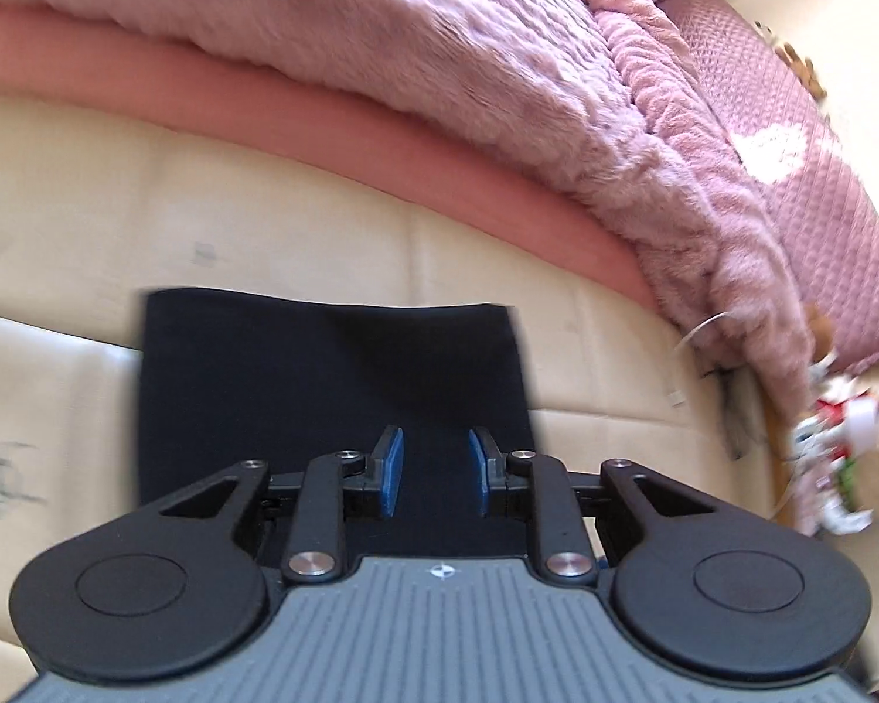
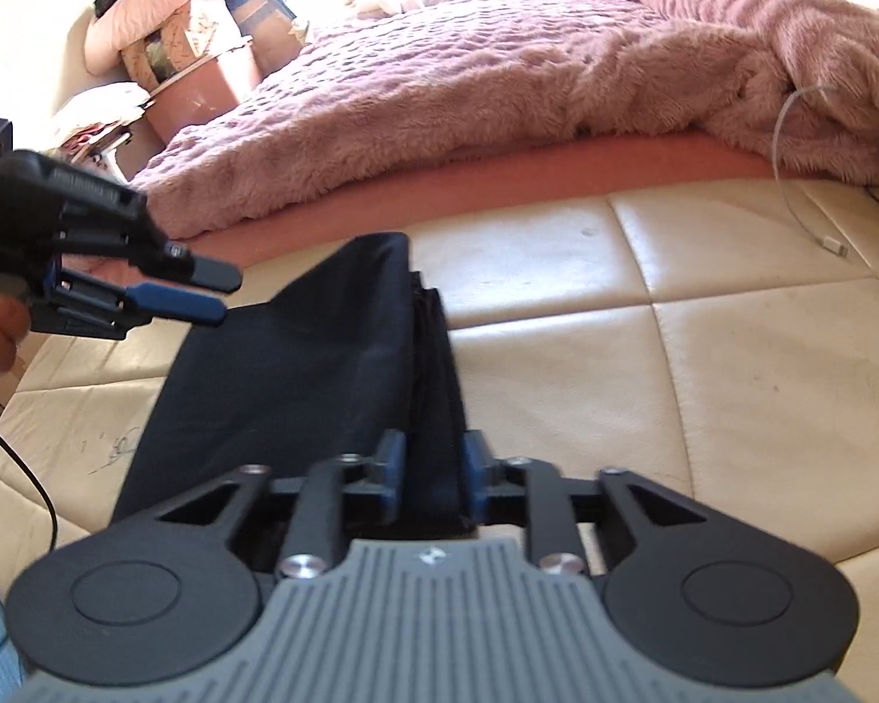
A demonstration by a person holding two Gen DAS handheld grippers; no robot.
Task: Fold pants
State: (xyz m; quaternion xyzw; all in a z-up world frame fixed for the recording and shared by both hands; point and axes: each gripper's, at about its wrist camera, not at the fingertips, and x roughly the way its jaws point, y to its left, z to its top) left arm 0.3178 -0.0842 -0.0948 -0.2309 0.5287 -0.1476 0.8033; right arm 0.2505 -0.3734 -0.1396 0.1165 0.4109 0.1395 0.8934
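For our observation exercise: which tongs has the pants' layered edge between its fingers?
The right tongs: the black pants' stacked edge runs between its fingers, while the left tongs hover clear.

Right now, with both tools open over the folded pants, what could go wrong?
The pants' right edge is a loose stack of layers running between the right tool's open fingers; lifting away could snag it. The left tool hovers over the far corner and might drag it. The white cable nearby could catch.
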